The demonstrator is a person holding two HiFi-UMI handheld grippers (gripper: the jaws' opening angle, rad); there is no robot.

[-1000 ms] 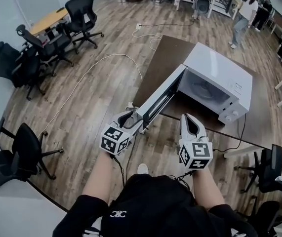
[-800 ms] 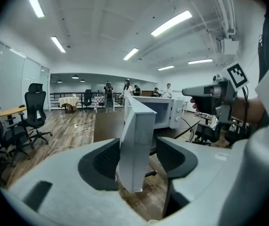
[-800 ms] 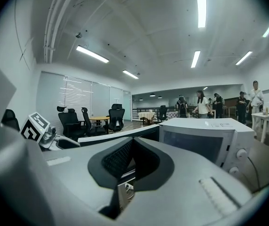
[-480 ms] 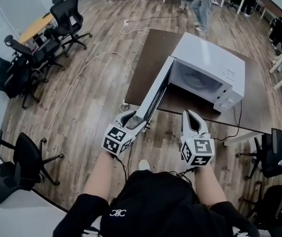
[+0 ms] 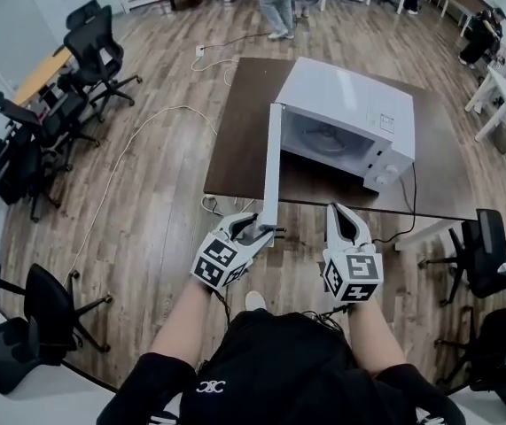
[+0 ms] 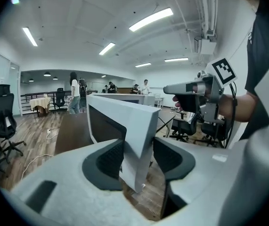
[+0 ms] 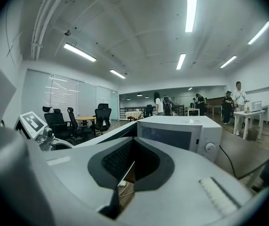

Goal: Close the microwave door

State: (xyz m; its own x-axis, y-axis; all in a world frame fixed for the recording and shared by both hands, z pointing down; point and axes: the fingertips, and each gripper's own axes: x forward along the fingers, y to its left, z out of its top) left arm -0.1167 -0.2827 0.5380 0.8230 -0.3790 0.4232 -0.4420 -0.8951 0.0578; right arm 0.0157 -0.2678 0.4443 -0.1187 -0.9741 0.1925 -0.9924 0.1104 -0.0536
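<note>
Head view looks down on a boxy white microwave (image 5: 350,104) standing on a dark brown, smooth-topped table (image 5: 235,140). Its door (image 5: 272,162), a flat white slab with a dark window panel on its inner face, swings wide open. It sticks out from the left of the oven front, past the table's near edge. The pale cavity (image 5: 323,135) lies bare to the room, with something round and light on its floor, too small to make out further. Two round knobs (image 5: 381,177) sit on the control strip at the right of the front, and a thin black cord (image 5: 409,211) trails off the table beside them.

The left gripper (image 5: 254,230), grey-white plastic with dark ribbed pads, is at the door's free end. In the left gripper view its jaws stand spread and are closing, with the door's thick outer edge and lower corner between them. The left pad sits just beside one face of the door. Wooden floor shows between the right pad and the door's lower part, so I cannot tell whether the pads press.

The right gripper (image 5: 341,212) hangs just off the table edge, well apart from the door, pointing at the oven front. Its jaws are drawn together with nothing between them.

Plank-pattern wood floor (image 5: 164,211) surrounds the table, with a white cable (image 5: 137,149) looping across it and black mesh office chairs (image 5: 93,51) off to the left.
</note>
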